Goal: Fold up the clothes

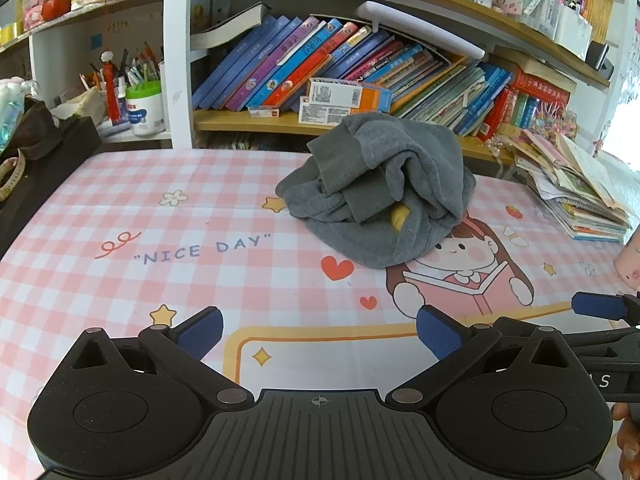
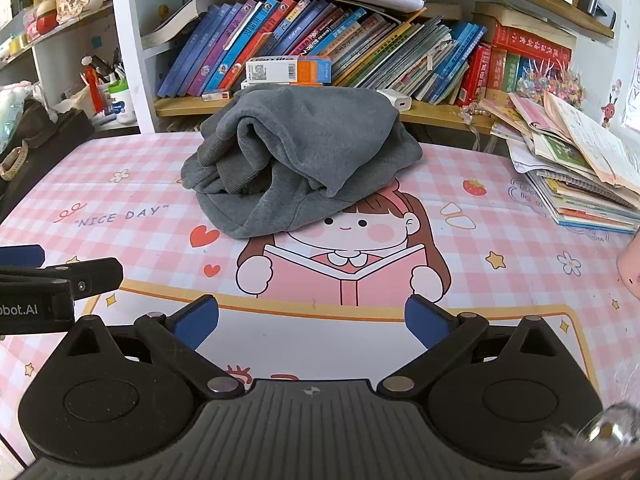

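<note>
A crumpled grey sweatshirt (image 1: pixel 380 192) lies in a heap at the far middle of the table; it also shows in the right wrist view (image 2: pixel 304 160). A yellow patch (image 1: pixel 400 216) peeks out of its folds. My left gripper (image 1: pixel 320 334) is open and empty, low over the near part of the table, well short of the sweatshirt. My right gripper (image 2: pixel 312 324) is open and empty, also near the front edge. The right gripper's blue fingertip (image 1: pixel 596 306) shows at the right of the left wrist view. The left gripper's finger (image 2: pixel 60 276) shows at the left of the right wrist view.
The table has a pink checked cloth (image 1: pixel 120 220) with a cartoon girl (image 2: pixel 344 264). A bookshelf (image 1: pixel 320 68) stands behind it. A pile of books and papers (image 2: pixel 572 168) lies at the far right. A pink cup (image 2: pixel 630 272) stands at the right edge. A dark bag (image 1: pixel 36 148) sits at the left.
</note>
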A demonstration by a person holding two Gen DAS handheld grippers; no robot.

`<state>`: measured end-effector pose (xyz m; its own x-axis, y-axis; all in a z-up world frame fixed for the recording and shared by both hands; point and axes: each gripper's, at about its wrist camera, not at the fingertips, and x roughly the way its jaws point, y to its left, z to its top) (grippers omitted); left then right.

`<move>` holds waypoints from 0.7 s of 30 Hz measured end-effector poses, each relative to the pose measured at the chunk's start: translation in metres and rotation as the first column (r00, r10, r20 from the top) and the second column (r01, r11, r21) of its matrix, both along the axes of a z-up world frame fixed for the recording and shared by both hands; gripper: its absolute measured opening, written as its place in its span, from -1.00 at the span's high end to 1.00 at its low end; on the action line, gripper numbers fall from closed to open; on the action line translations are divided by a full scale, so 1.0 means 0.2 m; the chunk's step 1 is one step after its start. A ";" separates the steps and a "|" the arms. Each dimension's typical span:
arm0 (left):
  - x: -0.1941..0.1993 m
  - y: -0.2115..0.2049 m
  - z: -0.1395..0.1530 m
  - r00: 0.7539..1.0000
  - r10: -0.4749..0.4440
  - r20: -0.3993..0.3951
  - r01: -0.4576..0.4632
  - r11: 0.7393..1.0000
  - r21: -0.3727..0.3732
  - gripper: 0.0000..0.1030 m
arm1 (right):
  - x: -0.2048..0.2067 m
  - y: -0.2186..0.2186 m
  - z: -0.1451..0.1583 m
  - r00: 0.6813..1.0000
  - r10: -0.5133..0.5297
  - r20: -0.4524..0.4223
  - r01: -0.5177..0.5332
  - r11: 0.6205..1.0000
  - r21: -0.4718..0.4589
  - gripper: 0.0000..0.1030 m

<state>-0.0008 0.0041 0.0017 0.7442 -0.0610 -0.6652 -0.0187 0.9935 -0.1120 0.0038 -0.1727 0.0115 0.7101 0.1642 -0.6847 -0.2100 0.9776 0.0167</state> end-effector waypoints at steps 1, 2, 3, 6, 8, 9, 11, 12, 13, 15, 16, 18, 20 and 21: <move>0.00 0.00 0.00 1.000 -0.001 -0.001 0.001 1.000 0.000 -1.00 | 0.00 0.00 0.00 1.000 -0.001 -0.001 0.001 1.000 0.000 -0.95; 0.00 0.00 0.00 1.000 -0.002 -0.003 0.002 1.000 0.001 -1.00 | 0.00 0.00 0.00 1.000 -0.002 -0.002 0.002 1.000 0.000 -0.95; 0.01 0.00 0.00 1.000 -0.003 -0.004 0.003 1.000 0.001 -1.00 | 0.00 0.00 0.00 1.000 -0.004 -0.004 0.004 1.000 0.001 -0.95; 0.01 -0.01 -0.01 1.000 -0.006 -0.009 0.006 1.000 0.002 -1.00 | 0.01 0.00 -0.01 1.000 -0.006 -0.006 0.006 1.000 0.001 -0.95; 0.01 -0.01 -0.01 1.000 -0.005 -0.011 0.005 1.000 0.001 -1.00 | 0.01 0.00 -0.01 1.000 -0.007 -0.008 0.007 1.000 0.000 -0.95; 0.02 -0.01 -0.01 1.000 -0.005 -0.012 0.005 1.000 0.000 -1.00 | 0.01 0.00 -0.01 1.000 -0.008 -0.009 0.008 1.000 0.000 -0.95; 0.02 -0.01 -0.01 1.000 -0.005 -0.014 0.005 1.000 0.000 -1.00 | 0.01 0.00 -0.01 1.000 -0.009 -0.010 0.009 1.000 -0.001 -0.95; 0.02 0.00 -0.01 1.000 -0.004 -0.016 0.004 1.000 -0.002 -1.00 | 0.01 0.00 -0.01 1.000 -0.009 -0.011 0.009 1.000 -0.002 -0.95; 0.03 0.00 -0.01 1.000 -0.004 -0.017 0.004 1.000 -0.003 -1.00 | 0.02 0.00 -0.01 1.000 -0.009 -0.012 0.009 1.000 -0.002 -0.96; 0.03 0.00 -0.01 1.000 -0.003 -0.019 0.003 1.000 -0.005 -1.00 | 0.02 0.00 -0.01 1.000 -0.009 -0.015 0.009 1.000 -0.003 -0.96; 0.03 0.00 -0.01 1.000 -0.003 -0.020 0.003 1.000 -0.005 -1.00 | 0.03 0.00 -0.01 1.000 -0.009 -0.016 0.009 1.000 -0.003 -0.96; 0.04 0.00 -0.01 1.000 -0.003 -0.023 0.003 1.000 -0.005 -1.00 | 0.03 0.00 -0.01 1.000 -0.008 -0.017 0.008 1.000 -0.004 -0.96; 0.04 0.00 -0.02 1.000 -0.003 -0.026 0.003 1.000 -0.006 -1.00 | 0.04 0.00 -0.02 1.000 -0.009 -0.019 0.008 1.000 -0.005 -0.96; 0.04 0.00 -0.02 1.000 -0.004 -0.027 0.004 1.000 -0.006 -1.00 | 0.04 0.00 -0.02 1.000 -0.009 -0.020 0.009 1.000 -0.005 -0.96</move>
<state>0.0081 0.0043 -0.0017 0.7257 -0.0675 -0.6847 -0.0182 0.9929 -0.1172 0.0114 -0.1717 0.0082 0.6975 0.1550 -0.6996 -0.2012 0.9794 0.0164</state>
